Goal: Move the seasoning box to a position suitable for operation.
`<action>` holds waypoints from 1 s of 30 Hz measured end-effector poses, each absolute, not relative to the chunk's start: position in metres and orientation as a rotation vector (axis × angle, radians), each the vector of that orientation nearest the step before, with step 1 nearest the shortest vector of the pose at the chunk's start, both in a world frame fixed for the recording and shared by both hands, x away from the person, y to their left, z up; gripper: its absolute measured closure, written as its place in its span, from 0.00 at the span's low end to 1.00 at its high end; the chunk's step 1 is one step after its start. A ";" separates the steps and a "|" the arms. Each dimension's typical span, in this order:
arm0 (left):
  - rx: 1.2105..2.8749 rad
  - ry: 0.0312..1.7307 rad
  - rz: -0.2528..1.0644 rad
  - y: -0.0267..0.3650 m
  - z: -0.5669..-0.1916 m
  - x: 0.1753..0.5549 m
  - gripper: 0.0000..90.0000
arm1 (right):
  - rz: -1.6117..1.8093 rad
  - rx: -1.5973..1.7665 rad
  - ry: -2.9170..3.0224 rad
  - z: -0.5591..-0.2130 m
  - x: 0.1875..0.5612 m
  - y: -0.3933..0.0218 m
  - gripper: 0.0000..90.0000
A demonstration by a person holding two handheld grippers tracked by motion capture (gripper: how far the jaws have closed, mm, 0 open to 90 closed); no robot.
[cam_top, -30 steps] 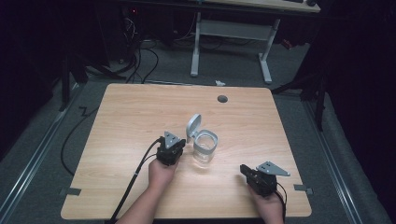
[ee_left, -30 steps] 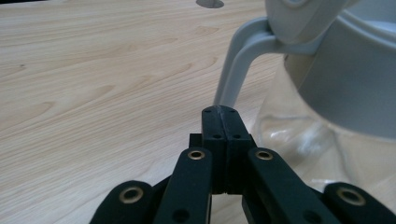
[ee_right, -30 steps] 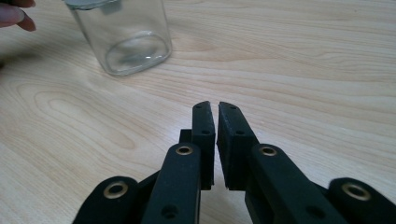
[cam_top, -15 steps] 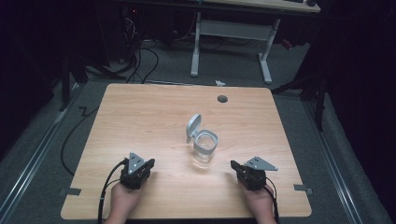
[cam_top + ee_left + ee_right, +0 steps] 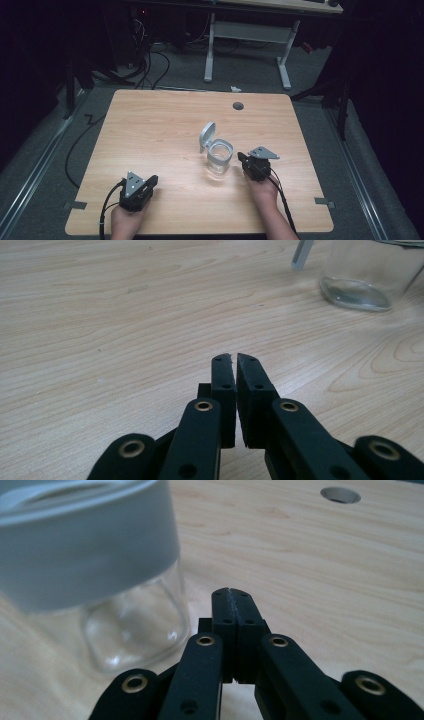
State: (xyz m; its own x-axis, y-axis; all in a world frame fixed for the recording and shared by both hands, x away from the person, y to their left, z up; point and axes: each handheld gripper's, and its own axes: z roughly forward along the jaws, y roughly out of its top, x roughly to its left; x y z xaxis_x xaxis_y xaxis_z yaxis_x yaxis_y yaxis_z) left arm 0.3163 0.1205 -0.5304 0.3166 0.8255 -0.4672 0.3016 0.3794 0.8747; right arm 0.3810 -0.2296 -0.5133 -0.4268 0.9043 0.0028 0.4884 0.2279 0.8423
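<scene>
A clear jar (image 5: pixel 220 159) with a grey rim stands near the table's middle, its grey flip lid (image 5: pixel 206 135) tilted up behind it. My right gripper (image 5: pixel 241 158) sits just right of the jar, jaws pressed together and empty. In the right gripper view the jar (image 5: pixel 100 560) looms close at the left of my shut jaws (image 5: pixel 232 591). My left gripper (image 5: pixel 151 179) rests at the front left, far from the jar. Its jaws (image 5: pixel 235 357) have just been opening, with only a hairline slit and nothing between them. The jar (image 5: pixel 367 275) lies far ahead to the right.
The wooden table (image 5: pixel 150 125) has a round cable hole (image 5: pixel 238 106) near its far edge, seen also in the right gripper view as a cable hole (image 5: pixel 340 495). Cables trail off the front edge from both grippers. A white desk frame (image 5: pixel 250 35) stands on the floor beyond.
My left hand pulled back from beside the jar to the front left of the table. My right hand moved left and forward, up to the jar's right side.
</scene>
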 end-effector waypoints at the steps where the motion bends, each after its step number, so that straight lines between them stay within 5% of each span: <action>1: 1.184 1.252 0.480 0.120 -0.530 0.316 0.96 | 1.102 1.276 2.010 -0.513 0.381 -0.230 1.00; 13: 1.185 1.249 0.490 0.119 -0.532 0.317 0.97 | 1.135 1.211 2.022 -0.502 0.402 -0.215 1.00; 30: 1.168 1.238 0.487 0.119 -0.528 0.315 0.97 | 1.166 1.152 2.057 -0.502 0.370 -0.203 1.00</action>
